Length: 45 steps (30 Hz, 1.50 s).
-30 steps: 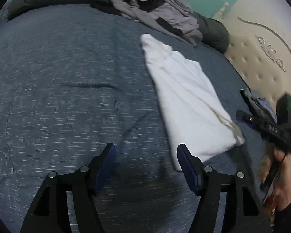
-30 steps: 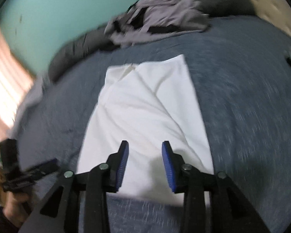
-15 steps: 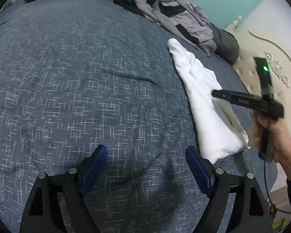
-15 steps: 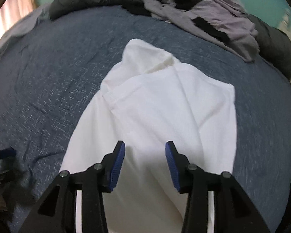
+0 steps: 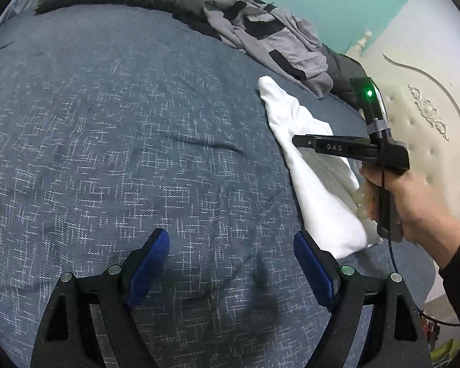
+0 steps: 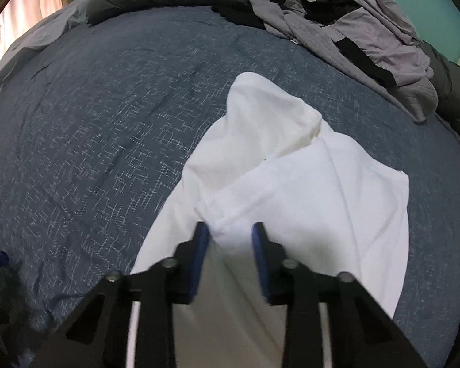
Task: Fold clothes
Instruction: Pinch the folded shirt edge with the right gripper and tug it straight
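Two fisheye views, each looking forward along a pair of tongs over a bed (image 5: 113,141). The left wrist camera sits above bare blue bedspread, facing the far teal wall, with the cream headboard (image 5: 429,116) at its right edge; the right tongs (image 5: 303,142) appear there, side on. The right wrist camera is low and close over a white garment (image 6: 306,190), facing the same wall. Both views share the garment, the bedspread and a grey jacket (image 6: 362,21) at the far side.
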Available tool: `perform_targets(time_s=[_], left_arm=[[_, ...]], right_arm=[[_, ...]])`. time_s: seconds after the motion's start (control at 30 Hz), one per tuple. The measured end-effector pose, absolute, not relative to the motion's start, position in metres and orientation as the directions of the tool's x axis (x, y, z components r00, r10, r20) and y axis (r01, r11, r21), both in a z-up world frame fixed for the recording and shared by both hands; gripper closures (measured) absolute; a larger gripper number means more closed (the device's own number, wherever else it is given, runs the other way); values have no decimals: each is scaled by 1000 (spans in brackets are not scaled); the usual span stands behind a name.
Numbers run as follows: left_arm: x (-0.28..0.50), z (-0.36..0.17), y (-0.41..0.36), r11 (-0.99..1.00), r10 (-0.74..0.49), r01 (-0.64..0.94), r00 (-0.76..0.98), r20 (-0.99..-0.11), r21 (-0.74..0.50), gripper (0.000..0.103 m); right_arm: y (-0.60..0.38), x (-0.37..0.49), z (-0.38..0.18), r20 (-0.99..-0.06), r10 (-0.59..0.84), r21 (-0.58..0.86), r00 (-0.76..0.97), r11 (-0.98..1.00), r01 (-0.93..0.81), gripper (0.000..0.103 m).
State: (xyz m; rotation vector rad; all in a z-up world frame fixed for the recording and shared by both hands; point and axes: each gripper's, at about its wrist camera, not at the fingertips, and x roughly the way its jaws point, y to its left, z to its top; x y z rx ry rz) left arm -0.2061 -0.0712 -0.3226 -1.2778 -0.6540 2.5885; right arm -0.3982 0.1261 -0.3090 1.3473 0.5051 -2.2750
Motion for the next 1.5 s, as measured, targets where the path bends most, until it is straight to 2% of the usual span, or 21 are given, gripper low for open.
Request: perform_targets(time_s=[0.1,0.3,0.47,0.7,0.93,1.2,1.37,1.5], left_arm=[[-206,-324,-71,-885,350,31,-611,-710,-464,17],[-205,-325,-72,-885,351,31,-612,-709,-465,17],[-205,-324,-71,-887,351,24,-613,-708,-461,17],[-206,-329,-66,-891,356,14,-598,-718,-454,17],[-208,-330,-66,-896,354,7,-595,-721,-445,17],[-208,-330,-63,-900,360,-14,-588,-724,-436,17],[-208,-328,-61,-896,370,-22,-589,-719,-444,17],[-207,-325,-62,-894,371,-22,-595,-713,-447,17]], right_arm=[[126,-398,-306,-882,-205,-73,-425,-830,553,98],[153,-407,-283,-839,-284,20,-463,-868,497,100],[192,-427,-259,-801,-288,52,-524,-907,418,100],[251,-471,-246,-784,-201,22,-588,-955,296,100],[280,-493,-268,-792,-83,-58,-605,-976,210,100],[296,-509,-297,-827,-31,-46,-562,-991,123,100],[295,-497,-288,-805,-45,-39,-592,-991,128,97],[281,-481,-271,-783,-123,-32,-610,-971,237,83]])
